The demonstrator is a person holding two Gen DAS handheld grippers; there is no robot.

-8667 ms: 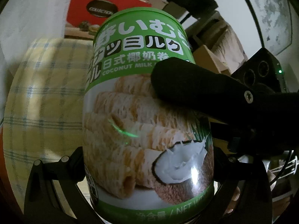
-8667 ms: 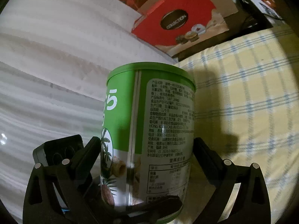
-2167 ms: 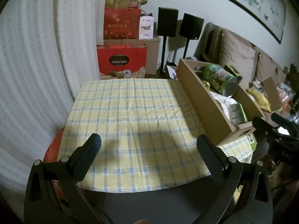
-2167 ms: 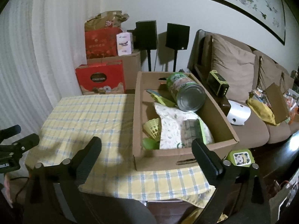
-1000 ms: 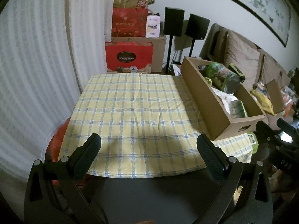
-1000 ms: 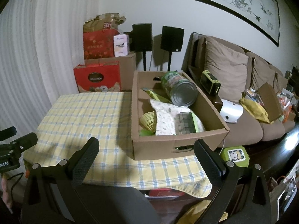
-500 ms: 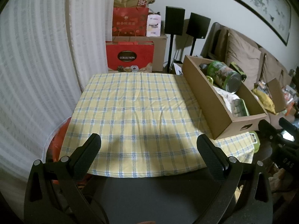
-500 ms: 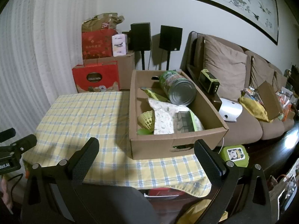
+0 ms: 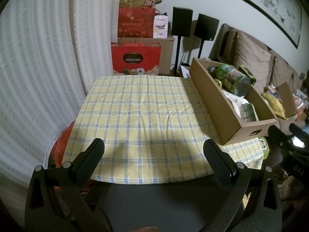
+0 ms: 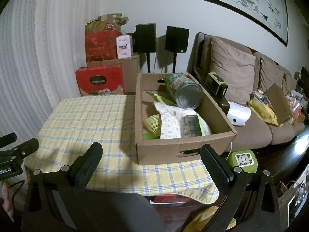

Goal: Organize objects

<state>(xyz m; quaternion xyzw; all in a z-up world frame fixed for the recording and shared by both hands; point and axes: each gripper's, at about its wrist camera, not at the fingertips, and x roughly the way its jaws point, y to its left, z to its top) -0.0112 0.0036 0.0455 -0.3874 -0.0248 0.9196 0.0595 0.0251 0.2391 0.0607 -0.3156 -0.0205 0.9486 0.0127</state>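
Both views dim, indoor light, warm-grey cast. Strong fisheye: black vignette at corners, curtain (image 9: 38, 67) ribs and picture frame (image 10: 241, 9) bow hard near edges. Broad soft shadow across near edge of worktop cloth (image 9: 146, 116), brighter yellow band mid-cloth; light seems to come from above/behind cam. Cardboard box (image 10: 173, 150) casts shadow to its left in right view. Metal end of can (image 10: 188, 96) shows dull sheen, no hard glare. Small bright reflection on dark floor far right (image 10: 297, 143). Left tongs (image 9: 153, 154) and right tongs (image 10: 150, 158) near-black, little texture detail. Centre reasonably sharp; periphery soft, noisy.
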